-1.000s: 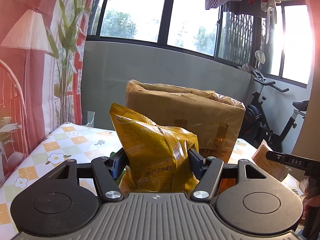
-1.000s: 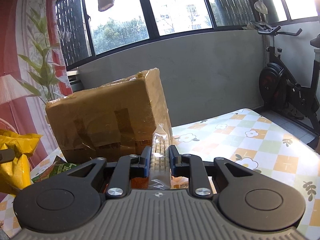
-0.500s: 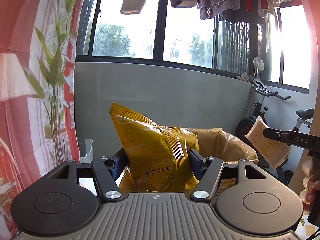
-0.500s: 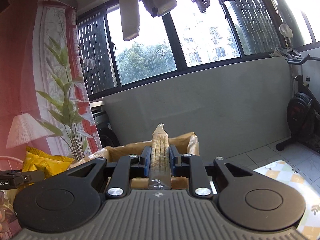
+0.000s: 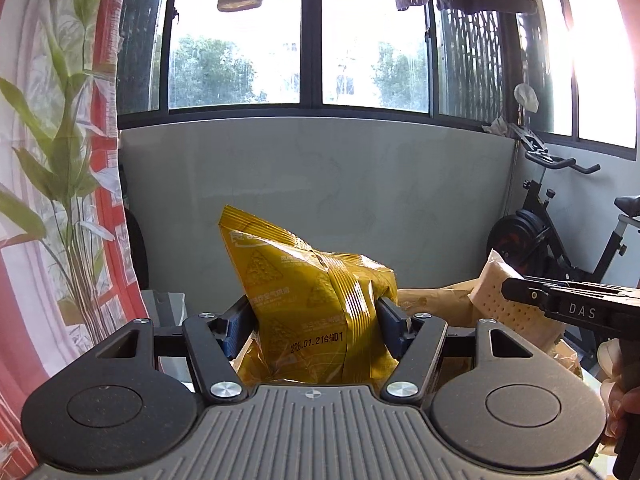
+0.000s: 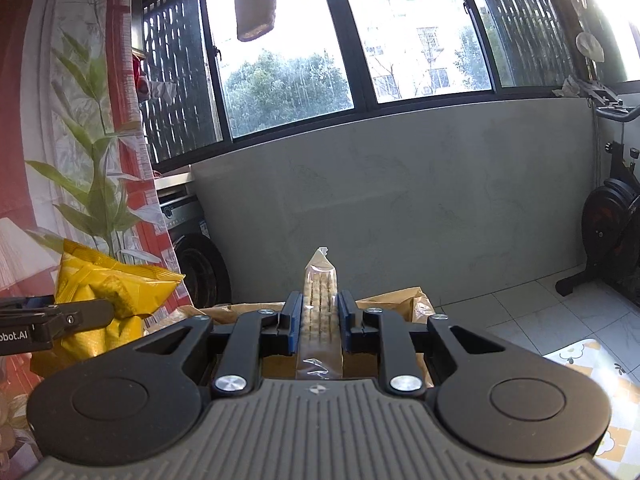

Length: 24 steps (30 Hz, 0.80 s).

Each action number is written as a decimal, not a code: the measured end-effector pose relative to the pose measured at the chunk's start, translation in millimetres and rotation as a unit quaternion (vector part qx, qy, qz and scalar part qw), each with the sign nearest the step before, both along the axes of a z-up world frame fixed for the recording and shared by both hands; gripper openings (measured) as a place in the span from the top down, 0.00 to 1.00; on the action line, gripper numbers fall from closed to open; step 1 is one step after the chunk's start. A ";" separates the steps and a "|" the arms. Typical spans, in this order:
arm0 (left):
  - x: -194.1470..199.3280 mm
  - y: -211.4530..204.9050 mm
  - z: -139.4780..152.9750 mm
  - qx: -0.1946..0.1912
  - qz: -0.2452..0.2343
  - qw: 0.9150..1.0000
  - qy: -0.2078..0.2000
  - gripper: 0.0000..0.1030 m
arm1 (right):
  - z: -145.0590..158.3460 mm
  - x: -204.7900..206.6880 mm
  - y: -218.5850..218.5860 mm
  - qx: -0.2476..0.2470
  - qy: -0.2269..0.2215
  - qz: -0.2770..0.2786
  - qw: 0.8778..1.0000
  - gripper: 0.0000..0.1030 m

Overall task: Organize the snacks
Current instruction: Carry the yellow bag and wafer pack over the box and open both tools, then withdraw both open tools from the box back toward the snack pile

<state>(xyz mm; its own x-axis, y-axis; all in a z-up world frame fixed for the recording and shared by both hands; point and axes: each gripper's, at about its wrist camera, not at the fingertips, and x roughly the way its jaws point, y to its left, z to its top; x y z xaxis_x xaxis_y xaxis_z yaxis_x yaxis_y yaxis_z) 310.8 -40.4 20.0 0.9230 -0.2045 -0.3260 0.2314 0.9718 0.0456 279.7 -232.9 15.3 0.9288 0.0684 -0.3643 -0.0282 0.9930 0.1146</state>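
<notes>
left wrist view: left gripper (image 5: 316,320) clamps yellow snack bag (image 5: 316,304); right gripper (image 6: 319,320) pinches cracker pack (image 6: 319,304).

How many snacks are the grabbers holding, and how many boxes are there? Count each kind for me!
Yellow snack bag: 1, in the left gripper
Clear cracker pack: 1, in the right gripper
Brown cardboard box: 1, open, just beyond both
Total: 3 things, 2 of them snacks

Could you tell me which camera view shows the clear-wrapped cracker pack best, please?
The left wrist view: it shows the cracker pack broadside, its dotted face clear, held by the right gripper. The right wrist view shows the pack only edge-on, a narrow strip clamped in that gripper.
</notes>
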 end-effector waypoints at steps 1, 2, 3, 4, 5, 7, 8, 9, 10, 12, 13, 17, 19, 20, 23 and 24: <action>4.5 -1.2 -1.7 0.001 0.001 1.000 0.003 0.34 | -2.5 2.6 -1.0 -0.003 0.006 -0.001 1.000 0.80; 8.5 -2.0 -4.0 0.003 0.003 1.000 0.006 0.34 | -5.3 4.2 -2.5 -0.007 0.011 -0.003 1.000 0.80; 10.9 -3.2 -6.8 0.005 0.005 1.000 0.008 0.34 | -7.5 6.4 -3.3 -0.010 0.017 -0.004 1.000 0.80; 12.5 -4.8 -9.7 0.011 0.005 1.000 0.011 0.34 | -9.4 8.0 -3.9 -0.013 0.022 -0.006 1.000 0.80; 16.3 -5.5 -13.0 0.017 0.006 1.000 0.017 0.34 | -11.2 9.2 -4.8 -0.014 0.027 -0.006 1.000 0.80; 22.0 -5.1 -20.8 0.023 0.010 0.999 0.033 0.32 | -14.6 9.9 -7.1 -0.015 0.038 -0.003 0.999 0.78; 24.9 -3.0 -24.0 0.023 0.011 0.999 0.041 0.32 | -15.5 8.9 -8.0 -0.015 0.040 -0.001 0.999 0.78; 25.2 -1.1 -26.3 0.020 0.011 0.999 0.044 0.31 | -16.0 7.4 -8.6 -0.014 0.042 0.001 0.999 0.78; 24.1 3.3 -27.6 0.015 0.011 0.999 0.046 0.31 | -16.1 5.9 -8.6 -0.015 0.044 0.005 0.999 0.75; 22.7 7.9 -28.4 0.008 0.018 0.999 0.048 0.29 | -15.2 1.7 -8.1 -0.019 0.046 0.011 0.999 0.71; 21.9 10.6 -27.1 0.004 0.021 0.999 0.050 0.28 | -13.9 0.2 -7.4 -0.021 0.045 0.014 0.999 0.67; 8.7 15.7 -18.7 -0.001 0.021 0.999 0.041 0.25 | -6.8 -6.9 -3.8 -0.030 0.036 0.022 0.999 0.55; 0.1 17.5 -13.6 -0.001 0.021 0.999 0.036 0.23 | -2.2 -11.0 -2.3 -0.035 0.032 0.028 0.998 0.52; -3.9 18.9 -11.0 -0.004 0.020 0.999 0.034 0.23 | -0.4 -13.6 -1.8 -0.036 0.030 0.030 0.998 0.47; -17.7 22.8 -3.2 -0.012 0.024 0.999 0.035 0.21 | 5.6 -21.9 -0.4 -0.037 0.026 0.036 0.998 0.33; -21.8 25.3 -0.9 -0.015 0.025 0.999 0.036 0.20 | 7.3 -25.5 -0.2 -0.036 0.025 0.040 0.998 0.30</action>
<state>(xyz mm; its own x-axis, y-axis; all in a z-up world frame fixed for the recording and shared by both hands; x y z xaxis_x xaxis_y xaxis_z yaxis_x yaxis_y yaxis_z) 289.0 -15.0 19.1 0.9068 -0.1699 -0.3859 0.1845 0.9828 0.0009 254.2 -233.1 22.6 0.9022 0.1140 -0.4161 -0.1038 0.9935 0.0470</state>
